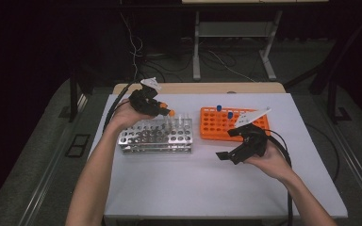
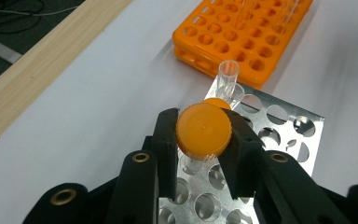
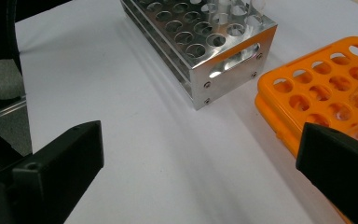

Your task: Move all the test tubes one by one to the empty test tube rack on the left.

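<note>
- The left gripper [image 2: 204, 140] has its jaws pinching an orange-capped tube [image 2: 203, 130] above the metal rack [image 2: 279, 135].
- The right gripper [image 3: 200, 163] hangs over the white worktop [image 3: 135, 140], jaws spread, just beside the orange rack [image 3: 326, 88].

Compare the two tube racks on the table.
The metal rack is shiny silver, while the plastic rack is bright orange. The metal rack holds clear uncapped tubes; the plastic rack holds blue-capped ones. The metal rack stands taller than the plastic one. Both are rectangular, with rows of round holes.

Dim, dark surroundings frame a brightly lit white table [image 1: 169, 188]; close views are soft, with metallic glare.
</note>
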`<state>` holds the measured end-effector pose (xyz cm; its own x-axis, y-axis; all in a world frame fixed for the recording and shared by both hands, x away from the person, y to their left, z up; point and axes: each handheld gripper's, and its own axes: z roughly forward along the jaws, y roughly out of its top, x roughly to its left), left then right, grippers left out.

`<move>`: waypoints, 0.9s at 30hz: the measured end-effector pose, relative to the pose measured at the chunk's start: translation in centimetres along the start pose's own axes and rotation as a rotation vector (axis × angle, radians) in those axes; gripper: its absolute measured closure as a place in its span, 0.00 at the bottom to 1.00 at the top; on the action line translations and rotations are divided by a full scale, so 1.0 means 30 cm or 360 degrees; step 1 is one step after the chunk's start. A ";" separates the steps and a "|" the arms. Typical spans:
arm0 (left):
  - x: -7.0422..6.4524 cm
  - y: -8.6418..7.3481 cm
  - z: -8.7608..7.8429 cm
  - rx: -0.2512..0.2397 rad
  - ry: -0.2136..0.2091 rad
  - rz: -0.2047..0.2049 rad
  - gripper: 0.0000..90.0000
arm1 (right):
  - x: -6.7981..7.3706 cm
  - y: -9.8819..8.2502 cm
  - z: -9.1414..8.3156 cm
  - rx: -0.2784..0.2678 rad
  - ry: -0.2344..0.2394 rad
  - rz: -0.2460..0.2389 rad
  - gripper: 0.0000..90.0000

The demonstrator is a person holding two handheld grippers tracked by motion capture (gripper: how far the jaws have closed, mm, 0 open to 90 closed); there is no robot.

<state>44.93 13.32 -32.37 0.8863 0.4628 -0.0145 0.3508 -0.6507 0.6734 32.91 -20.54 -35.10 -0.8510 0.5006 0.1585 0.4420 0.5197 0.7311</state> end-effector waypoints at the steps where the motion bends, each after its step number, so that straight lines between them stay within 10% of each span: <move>1: 0.001 -0.001 0.001 0.0004 -0.0008 -0.0001 0.75 | -0.002 -0.002 -0.001 -0.0003 0.0000 -0.0001 0.00; 11: -0.003 -0.008 0.013 0.0014 -0.0062 -0.0046 0.68 | -0.026 -0.024 0.000 -0.0016 -0.0013 0.0047 0.00; 27: -0.056 0.011 -0.109 -0.0119 -0.0018 -0.0163 0.30 | -0.112 -0.032 -0.030 -0.0026 -0.0074 0.0125 0.00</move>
<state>42.57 14.30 -29.71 0.8503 0.5178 -0.0941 0.4167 -0.5532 0.7213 35.09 -23.36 -35.74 -0.7996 0.5713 0.1851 0.5020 0.4666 0.7282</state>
